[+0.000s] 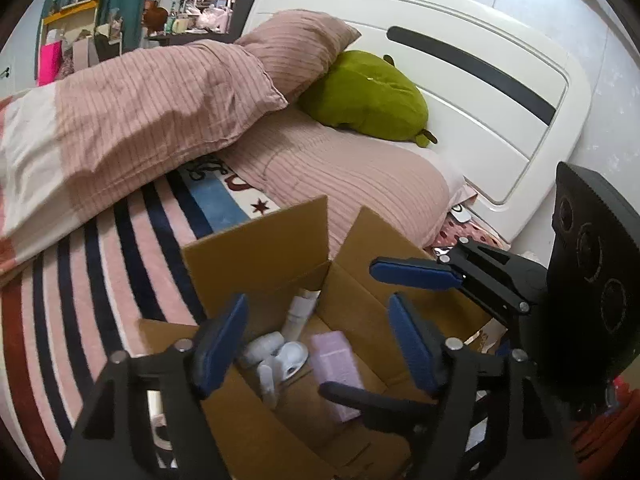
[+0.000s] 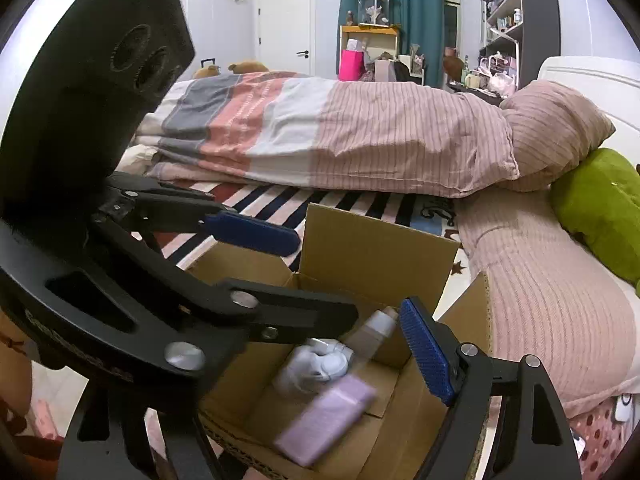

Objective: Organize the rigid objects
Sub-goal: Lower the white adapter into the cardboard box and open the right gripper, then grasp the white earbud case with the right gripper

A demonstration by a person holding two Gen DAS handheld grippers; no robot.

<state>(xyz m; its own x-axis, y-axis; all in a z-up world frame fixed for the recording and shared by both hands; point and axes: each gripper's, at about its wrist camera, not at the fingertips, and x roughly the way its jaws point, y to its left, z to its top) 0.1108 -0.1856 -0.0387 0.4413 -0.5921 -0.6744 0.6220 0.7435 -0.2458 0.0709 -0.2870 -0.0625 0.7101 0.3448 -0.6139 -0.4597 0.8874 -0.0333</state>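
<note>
An open cardboard box (image 1: 260,252) stands on the bed; it also shows in the right wrist view (image 2: 376,248). Inside lie a lilac box (image 1: 336,364) (image 2: 328,416), blurred in the right wrist view, a white bottle (image 1: 300,308) (image 2: 376,332) and white rounded items (image 1: 276,356) (image 2: 316,364). My left gripper (image 1: 320,348) is open and empty above the box. My right gripper (image 2: 352,344) is open above the lilac box; its fingers (image 1: 416,272) reach in from the right in the left wrist view.
The bed has a striped blanket (image 1: 100,264), a pink duvet (image 2: 360,136), pink pillows (image 1: 304,48) and a green plush (image 1: 368,96). A white headboard (image 1: 480,92) is behind. Shelves and clutter (image 2: 500,40) stand beyond.
</note>
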